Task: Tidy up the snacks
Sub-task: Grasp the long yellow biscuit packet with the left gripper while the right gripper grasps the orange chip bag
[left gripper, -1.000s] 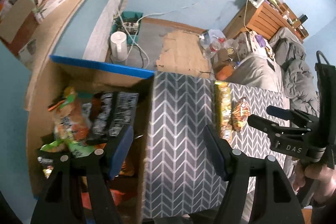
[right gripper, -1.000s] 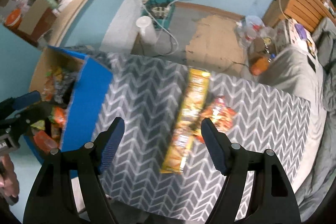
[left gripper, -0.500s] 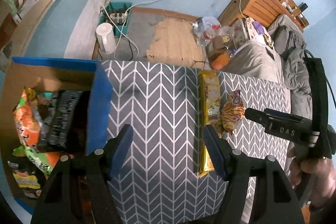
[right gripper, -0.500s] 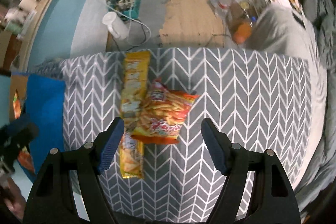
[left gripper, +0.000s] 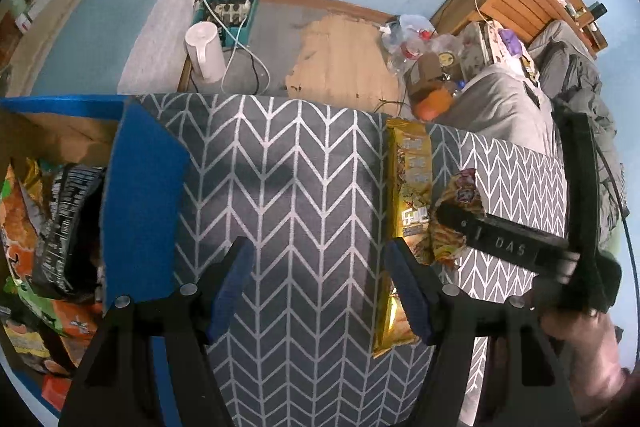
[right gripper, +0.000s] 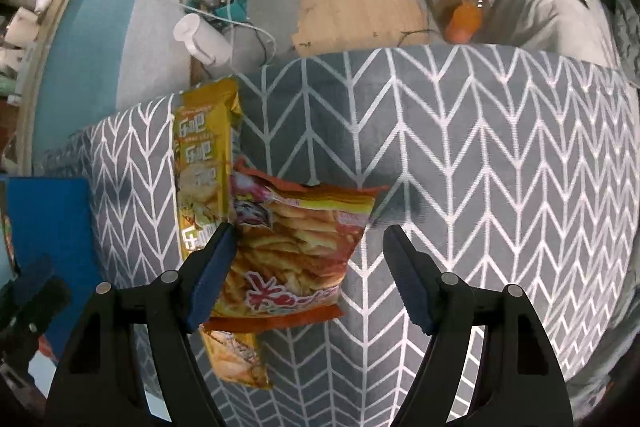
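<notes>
Right gripper (right gripper: 306, 263), marked "DAS", and left gripper (left gripper: 320, 275): jaws apart, empty.

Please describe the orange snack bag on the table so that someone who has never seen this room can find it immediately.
Find the table with the grey chevron cloth. Two packets lie near its middle, apart from the blue-edged cardboard box. The orange snack bag is the shorter, wider one picturing fries with red lettering; it overlaps the long, narrow gold packet beside it.

Lying flat on the chevron surface (right gripper: 480, 167): long yellow snack strip (right gripper: 202, 163), partly overlapped by orange chip bag (right gripper: 296, 251). Sitting crammed in blue cardboard box (left gripper: 140, 187) at left: more snack bags (left gripper: 60, 219).
</notes>
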A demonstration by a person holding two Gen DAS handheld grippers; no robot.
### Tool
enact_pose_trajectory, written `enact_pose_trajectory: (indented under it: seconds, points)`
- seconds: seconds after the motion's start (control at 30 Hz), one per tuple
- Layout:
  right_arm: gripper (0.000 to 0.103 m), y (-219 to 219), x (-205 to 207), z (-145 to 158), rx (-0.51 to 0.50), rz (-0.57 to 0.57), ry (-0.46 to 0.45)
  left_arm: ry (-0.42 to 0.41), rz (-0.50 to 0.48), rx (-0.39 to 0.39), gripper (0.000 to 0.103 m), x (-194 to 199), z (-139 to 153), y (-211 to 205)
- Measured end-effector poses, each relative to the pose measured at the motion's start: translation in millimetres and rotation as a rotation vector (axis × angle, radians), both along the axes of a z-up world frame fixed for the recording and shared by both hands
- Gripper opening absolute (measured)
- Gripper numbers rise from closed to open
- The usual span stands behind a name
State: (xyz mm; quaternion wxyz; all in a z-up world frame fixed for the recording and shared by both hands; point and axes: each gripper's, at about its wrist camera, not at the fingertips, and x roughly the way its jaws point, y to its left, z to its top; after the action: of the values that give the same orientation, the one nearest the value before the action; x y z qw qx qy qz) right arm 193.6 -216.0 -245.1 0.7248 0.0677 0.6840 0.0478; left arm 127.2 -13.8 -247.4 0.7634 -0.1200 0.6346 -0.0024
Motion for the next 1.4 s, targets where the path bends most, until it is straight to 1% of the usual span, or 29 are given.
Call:
enact_pose_trajectory:
  seconds: [0.07,0.1,0.13,0.2,0.27,0.37,0.4,0.47,0.63,0.83,0.97,1.1,1.2,1.23,1.33,1.37,1.4]
  points:
    - [0.075,-2.2,-0.5,-1.4,0.012,0.021,0.0,0.005,-0.003,0.0,0.07,1.9,-1.7,-6.4]
    - [0.068,-2.4,-0.7,-3.0,0.016,0.034,0.002,0.007,-0.006,0.0,0.07,3.1,-2.4,-9.6]
    - [0.054,-1.5,-1.3,-4.3,0.009,0.056,0.007,0.011,-0.011,0.002,0.07,5.2,-3.2,-13.1]
    - [0.045,0.4,-4.6,-7.5,-0.025,0.11,0.011,0.018,-0.023,0.003,0.07,8.5,-5.0,-21.3]
    - [0.041,-1.0,-8.8,-6.6,-0.046,0.144,-0.003,0.021,-0.032,0.0,0.07,11.7,-5.9,-27.9]
    - [0.04,-9.9,-18.0,-4.0,-0.08,0.165,-0.006,0.029,-0.037,-0.021,0.071,18.1,-8.7,-39.6]
    - [0.04,-13.2,-21.1,-3.6,-0.09,0.173,-0.005,0.033,-0.037,-0.027,0.074,19.6,-10.6,-43.1]
    - [0.04,-20.6,-27.0,-2.3,-0.105,0.183,-0.007,0.037,-0.038,-0.03,0.078,22.9,-14.7,-51.3]
    - [0.04,-40.2,-36.9,5.0,-0.113,0.183,-0.021,0.048,-0.062,-0.038,0.078,28.0,-26.2,-70.5]
    - [0.04,-57.4,-41.0,6.1,-0.102,0.151,-0.014,0.077,-0.093,0.005,0.078,29.1,-45.9,-88.4]
    - [0.04,-64.0,-43.1,6.7,-0.096,0.139,-0.008,0.085,-0.109,0.036,0.08,28.1,-56.1,-94.9]
    - [0.04,-63.0,-46.2,10.7,-0.092,0.139,-0.009,0.087,-0.114,0.035,0.08,26.3,-62.6,-98.2]
    - [0.04,-63.0,-52.1,14.3,-0.097,0.147,-0.013,0.084,-0.136,0.046,0.079,23.6,-66.0,-102.2]
    - [0.04,-63.2,-53.6,15.2,-0.098,0.148,-0.015,0.087,-0.146,0.05,0.077,23.2,-67.8,-103.8]
    - [0.04,-62.7,-58.5,17.0,-0.1,0.144,-0.016,0.103,-0.164,0.063,0.061,21.3,-73.4,-105.5]
    - [0.04,-62.6,-58.8,17.2,-0.1,0.142,-0.016,0.106,-0.165,0.068,0.05,20.6,-74.4,-105.2]
    - [0.04,-62.4,-59.6,17.4,-0.099,0.14,-0.017,0.106,-0.166,0.066,0.043,19.6,-75.1,-104.8]
